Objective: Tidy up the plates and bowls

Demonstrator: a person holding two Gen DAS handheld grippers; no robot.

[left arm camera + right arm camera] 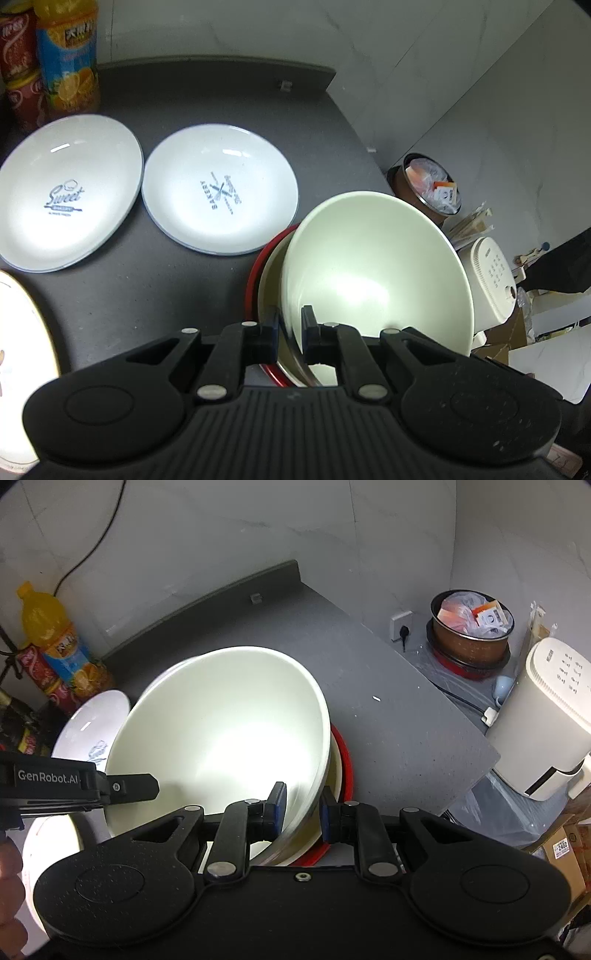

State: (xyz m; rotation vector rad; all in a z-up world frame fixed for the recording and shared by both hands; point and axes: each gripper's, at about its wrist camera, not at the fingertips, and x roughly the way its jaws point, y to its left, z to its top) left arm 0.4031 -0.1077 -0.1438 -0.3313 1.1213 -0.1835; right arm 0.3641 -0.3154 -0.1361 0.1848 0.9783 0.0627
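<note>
Both grippers, left and right, are clamped on the pale bowl rim, which should be lowered level into the red-rimmed bowl beneath.

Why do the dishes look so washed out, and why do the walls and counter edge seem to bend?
Left wrist view: glare burns out the white bowl, the two printed plates and a plate at the left edge; the bottles are soft. Right wrist view: a hot spot whitens the bowl's floor; the fisheye lens curves the counter edge, and the corners go black.
</note>
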